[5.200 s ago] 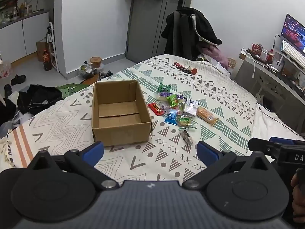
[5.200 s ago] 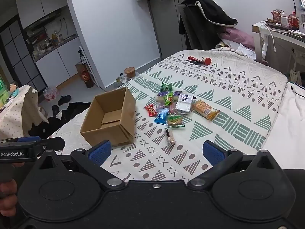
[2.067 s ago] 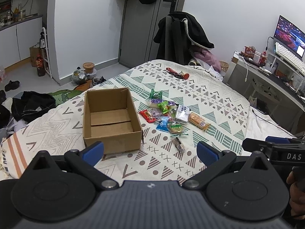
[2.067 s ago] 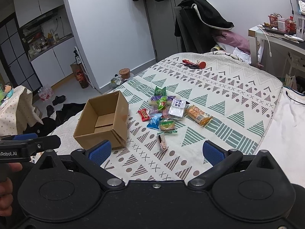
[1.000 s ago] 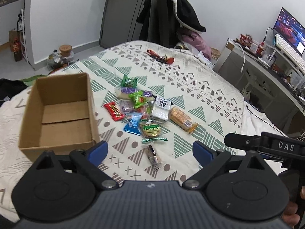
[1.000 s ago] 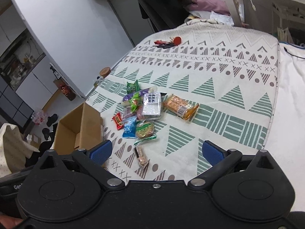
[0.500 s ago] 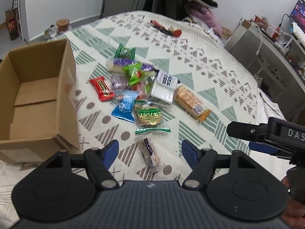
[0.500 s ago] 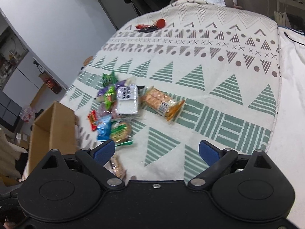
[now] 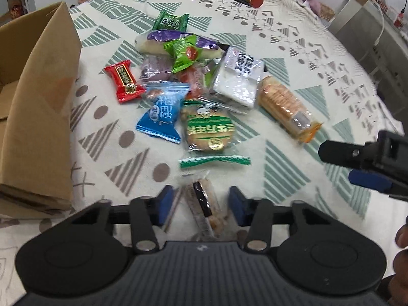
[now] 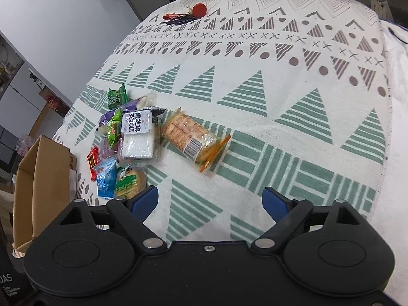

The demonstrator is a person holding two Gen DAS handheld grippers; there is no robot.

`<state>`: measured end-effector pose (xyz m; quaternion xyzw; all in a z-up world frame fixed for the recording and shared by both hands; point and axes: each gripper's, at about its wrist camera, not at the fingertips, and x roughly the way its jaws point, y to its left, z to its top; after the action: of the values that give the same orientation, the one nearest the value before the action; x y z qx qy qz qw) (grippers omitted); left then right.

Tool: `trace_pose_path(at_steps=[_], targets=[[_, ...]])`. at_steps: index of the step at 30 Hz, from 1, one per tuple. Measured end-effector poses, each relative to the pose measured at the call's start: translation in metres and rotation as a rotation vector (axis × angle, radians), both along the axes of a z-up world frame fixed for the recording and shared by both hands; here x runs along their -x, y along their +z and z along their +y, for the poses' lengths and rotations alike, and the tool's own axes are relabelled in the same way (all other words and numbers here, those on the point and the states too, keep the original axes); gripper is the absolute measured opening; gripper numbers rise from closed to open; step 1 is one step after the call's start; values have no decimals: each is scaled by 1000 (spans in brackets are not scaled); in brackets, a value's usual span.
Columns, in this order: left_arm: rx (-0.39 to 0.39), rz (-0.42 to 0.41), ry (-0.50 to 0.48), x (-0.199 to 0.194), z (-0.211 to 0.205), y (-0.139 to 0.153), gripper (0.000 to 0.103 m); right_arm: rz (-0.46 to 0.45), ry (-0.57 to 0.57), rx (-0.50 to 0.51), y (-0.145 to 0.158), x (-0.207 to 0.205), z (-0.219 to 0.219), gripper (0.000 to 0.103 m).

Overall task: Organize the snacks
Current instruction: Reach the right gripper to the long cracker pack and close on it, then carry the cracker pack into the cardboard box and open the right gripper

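A pile of wrapped snacks lies on the patterned bedspread [image 9: 122,153]: a red candy [image 9: 125,81], a blue packet [image 9: 163,113], a green biscuit pack [image 9: 209,128], a white block [image 9: 239,76] and an orange cracker pack [image 9: 285,108]. My left gripper [image 9: 201,200] is open, its blue pads either side of a small clear-wrapped snack bar [image 9: 204,204] without touching it. My right gripper [image 10: 210,201] is open and empty above the bedspread, the cracker pack [image 10: 190,137] ahead of it. An open cardboard box [image 9: 35,102] stands left of the pile.
A red key bunch [image 10: 187,14] lies at the far end of the bed. The bedspread's edge [image 10: 386,117] runs along the right, with white sheet beyond. The right gripper's body [image 9: 367,158] shows at the right of the left wrist view.
Both grippers have come down and forward toward the snacks. The left gripper's jaws have narrowed and now straddle the small snack bar. The right gripper has moved closer to the cracker pack.
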<state>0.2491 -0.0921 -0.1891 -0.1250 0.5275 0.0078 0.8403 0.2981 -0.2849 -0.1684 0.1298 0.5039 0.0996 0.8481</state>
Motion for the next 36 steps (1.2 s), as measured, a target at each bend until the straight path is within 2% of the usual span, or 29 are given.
trace_pose_path(at_steps=[1, 2, 4, 11, 19, 26, 28, 31, 32, 33, 36], targets=[[-6, -2, 2, -1, 1, 0, 29, -3, 3, 0, -1, -2, 0, 88], [-3, -4, 7, -3, 3, 1, 24, -7, 7, 0, -2, -5, 1, 88], [17, -1, 20, -7, 9, 3, 22, -18, 13, 4, -3, -10, 2, 88], [37, -32, 50, -12, 23, 14, 21, -87, 41, 63, -1, -29, 12, 88], [55, -81, 61, -17, 36, 29, 21, -145, 63, 71, 3, -44, 22, 84], [68, -113, 77, -22, 50, 33, 21, -125, 98, 131, -10, -60, 40, 80], [73, -124, 79, -24, 53, 34, 21, -100, 115, 155, -17, -63, 45, 76], [75, -138, 76, -26, 56, 37, 21, -79, 154, 229, -25, -60, 54, 64], [80, -139, 78, -27, 57, 38, 21, -89, 178, 270, -26, -55, 59, 56], [83, -141, 79, -27, 58, 38, 21, -86, 194, 287, -25, -52, 61, 41], [88, -151, 77, -24, 60, 41, 21, -62, 202, 261, -20, -45, 60, 35]])
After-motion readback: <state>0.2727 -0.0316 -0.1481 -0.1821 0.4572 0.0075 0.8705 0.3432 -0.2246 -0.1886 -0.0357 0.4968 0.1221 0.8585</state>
